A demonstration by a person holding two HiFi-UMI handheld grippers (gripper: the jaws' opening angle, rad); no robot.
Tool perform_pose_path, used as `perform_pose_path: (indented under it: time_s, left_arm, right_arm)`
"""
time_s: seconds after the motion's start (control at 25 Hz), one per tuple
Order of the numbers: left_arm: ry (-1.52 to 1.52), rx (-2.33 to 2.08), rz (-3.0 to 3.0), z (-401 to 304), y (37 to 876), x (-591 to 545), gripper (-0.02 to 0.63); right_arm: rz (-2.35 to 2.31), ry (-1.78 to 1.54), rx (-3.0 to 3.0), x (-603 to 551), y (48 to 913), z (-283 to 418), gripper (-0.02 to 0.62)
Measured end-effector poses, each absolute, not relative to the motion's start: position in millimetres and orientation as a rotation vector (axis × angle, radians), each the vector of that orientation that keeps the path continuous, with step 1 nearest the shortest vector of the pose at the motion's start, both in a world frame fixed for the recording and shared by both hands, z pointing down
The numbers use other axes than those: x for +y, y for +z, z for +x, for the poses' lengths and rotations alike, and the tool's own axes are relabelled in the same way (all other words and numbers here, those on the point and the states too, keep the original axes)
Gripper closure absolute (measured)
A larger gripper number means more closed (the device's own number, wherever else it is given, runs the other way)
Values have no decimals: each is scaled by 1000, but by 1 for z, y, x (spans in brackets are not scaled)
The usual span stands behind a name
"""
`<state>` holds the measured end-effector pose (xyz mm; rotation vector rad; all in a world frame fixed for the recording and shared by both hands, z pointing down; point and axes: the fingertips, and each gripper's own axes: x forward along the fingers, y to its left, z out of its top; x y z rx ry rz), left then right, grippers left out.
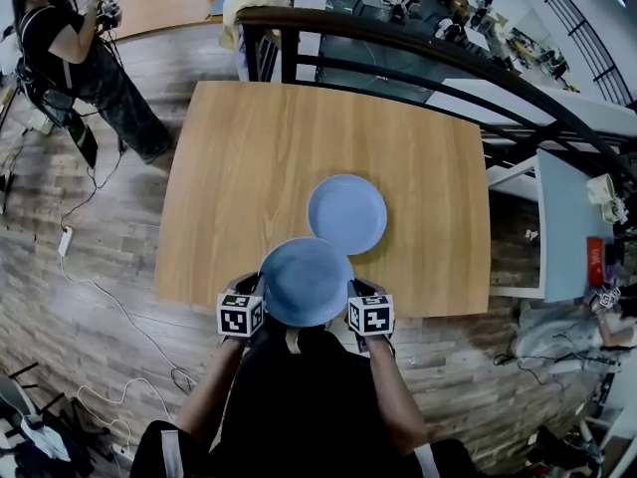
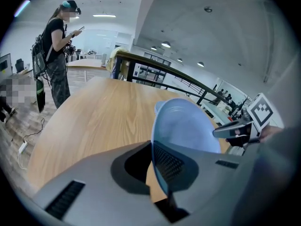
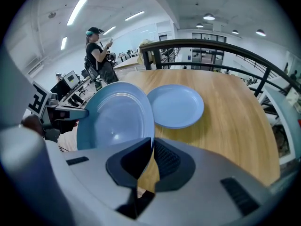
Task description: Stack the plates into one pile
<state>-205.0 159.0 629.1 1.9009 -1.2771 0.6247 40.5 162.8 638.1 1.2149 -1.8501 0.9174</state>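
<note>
- Plates: two pale blue ones, seemingly alike in size. One plate (image 1: 305, 282) is held up over the near edge of the table. The other plate (image 1: 346, 214) lies flat on the table just beyond it, a little to the right.
- Handling, as a judgement: they look like thin, stiff plastic, so light and unlikely to break. The smooth glossy surface could slip in a pinch grip.
- Where to hold: the flat outer rim is the only thin part a jaw can close over. Two opposite points on the rim should keep the plate from tipping.
- The left gripper (image 2: 153, 168) has its fingers clamped on the held plate's left rim.
- The right gripper (image 3: 151, 161) has its fingers pinched on the right rim of the same plate.
- Room: a large open hall with strip lights and a wood-plank floor (image 1: 90, 267). A dark curved railing (image 1: 398, 43) runs behind the far side of the table.
- Table (image 1: 249, 167): a square, pale wood top, level and smooth. Nothing but the resting plate lies on it, so a plate would slide easily there.
- A standing person (image 1: 80, 48) is at the far left, well apart from the table.
- A cable (image 1: 109, 297) trails across the floor on the left.
</note>
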Motion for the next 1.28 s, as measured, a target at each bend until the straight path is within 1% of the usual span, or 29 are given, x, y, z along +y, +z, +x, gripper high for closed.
perform_pose_path:
  time_s: [0.28, 0.72, 0.92, 1.28]
  left_arm:
    - [647, -1256, 1924, -152, 627, 178, 574]
    - [638, -1268, 1936, -99, 622, 196, 574]
    - [653, -1251, 1959, -91, 620, 191, 574]
    - [685, -1192, 1992, -82, 628, 137, 574]
  right_arm:
    - [1252, 947, -1862, 189, 638, 93, 554]
    - [1277, 944, -1876, 208, 638, 145, 554]
    - [1292, 973, -1864, 208, 640, 153, 554]
    - [1317, 1004, -1828, 170, 644, 161, 554]
